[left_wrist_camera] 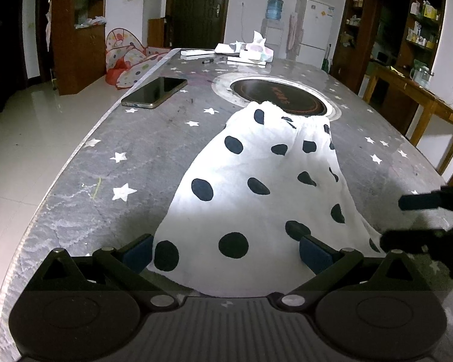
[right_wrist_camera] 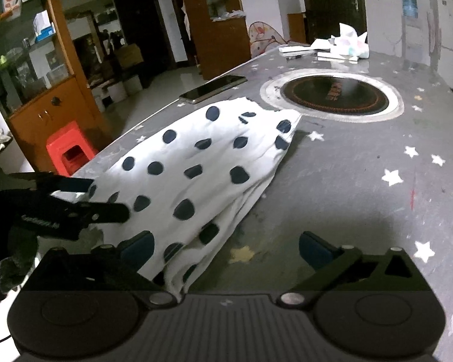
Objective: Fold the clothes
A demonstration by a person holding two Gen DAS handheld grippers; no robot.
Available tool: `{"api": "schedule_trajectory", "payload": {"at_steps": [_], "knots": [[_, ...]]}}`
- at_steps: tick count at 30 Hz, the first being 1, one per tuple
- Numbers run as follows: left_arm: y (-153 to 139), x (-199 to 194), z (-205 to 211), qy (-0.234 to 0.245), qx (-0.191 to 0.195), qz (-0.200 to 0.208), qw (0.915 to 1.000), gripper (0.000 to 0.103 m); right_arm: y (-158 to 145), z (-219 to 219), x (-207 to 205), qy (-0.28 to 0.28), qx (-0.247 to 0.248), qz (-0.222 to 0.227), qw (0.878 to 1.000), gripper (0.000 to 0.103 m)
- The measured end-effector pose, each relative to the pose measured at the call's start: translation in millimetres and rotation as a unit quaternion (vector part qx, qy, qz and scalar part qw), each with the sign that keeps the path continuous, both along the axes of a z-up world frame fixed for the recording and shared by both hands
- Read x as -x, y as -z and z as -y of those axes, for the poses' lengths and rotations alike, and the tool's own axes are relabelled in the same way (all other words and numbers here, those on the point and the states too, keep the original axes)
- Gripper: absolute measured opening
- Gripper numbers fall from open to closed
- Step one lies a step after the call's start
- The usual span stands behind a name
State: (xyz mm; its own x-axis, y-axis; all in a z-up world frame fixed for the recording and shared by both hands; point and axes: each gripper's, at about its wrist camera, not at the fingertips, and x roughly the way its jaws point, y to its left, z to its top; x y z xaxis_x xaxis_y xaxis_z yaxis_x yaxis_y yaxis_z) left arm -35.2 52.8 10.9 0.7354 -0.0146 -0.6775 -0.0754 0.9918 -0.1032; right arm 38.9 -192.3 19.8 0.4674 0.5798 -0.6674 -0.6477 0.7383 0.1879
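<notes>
A white garment with dark polka dots (left_wrist_camera: 256, 187) lies stretched lengthwise on the grey star-patterned table (left_wrist_camera: 154, 157). Its far gathered end reaches the round black hotplate (left_wrist_camera: 281, 95). My left gripper (left_wrist_camera: 226, 249) is open, its fingers straddling the garment's near end. My right gripper (right_wrist_camera: 225, 249) is open at the garment's (right_wrist_camera: 202, 163) near right corner, with its left finger over the cloth. The right gripper (left_wrist_camera: 425, 220) shows at the right edge of the left wrist view, and the left gripper (right_wrist_camera: 84, 199) shows at the left of the right wrist view.
A phone (left_wrist_camera: 155, 92) lies near the table's left edge. Papers, a pen and a tissue pack (left_wrist_camera: 250, 51) sit at the far end. A red stool (right_wrist_camera: 71, 150) stands on the floor left of the table. Cabinets, a fridge and a wooden side table line the room.
</notes>
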Motion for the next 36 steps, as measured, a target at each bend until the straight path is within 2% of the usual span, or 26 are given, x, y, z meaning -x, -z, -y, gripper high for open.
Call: {"api": "schedule_trajectory", "payload": {"at_steps": [5,11,24,28,32,33,36], "knots": [[-1,5,-1,0.002,0.005,0.001,1.0,0.103,-6,-6,-15,0.001,0.007,0.013,1.0,0.096],[1,4,-5,-0.002,0.001,-0.002,1.0,0.103,-8,-13,-45,0.006,0.001,0.003,1.0,0.088],[8,-6,-20,-0.009,0.01,-0.019,0.9997,0.103,-1,-43,-121,0.02,-0.024,-0.017,0.999,0.082],[9,-9,-24,-0.01,0.011,-0.023,0.9996,0.103,10,-52,-146,0.027,-0.025,-0.03,0.999,0.081],[11,-12,-26,-0.011,0.012,-0.025,0.9996,0.103,22,-54,-164,0.03,-0.046,-0.061,0.997,0.08],[11,-12,-27,-0.011,0.01,-0.026,0.9996,0.103,22,-54,-165,0.029,-0.05,-0.062,0.996,0.077],[11,-13,-27,-0.011,0.008,-0.026,0.9996,0.103,22,-56,-165,0.021,-0.056,-0.07,0.996,0.056]]}}
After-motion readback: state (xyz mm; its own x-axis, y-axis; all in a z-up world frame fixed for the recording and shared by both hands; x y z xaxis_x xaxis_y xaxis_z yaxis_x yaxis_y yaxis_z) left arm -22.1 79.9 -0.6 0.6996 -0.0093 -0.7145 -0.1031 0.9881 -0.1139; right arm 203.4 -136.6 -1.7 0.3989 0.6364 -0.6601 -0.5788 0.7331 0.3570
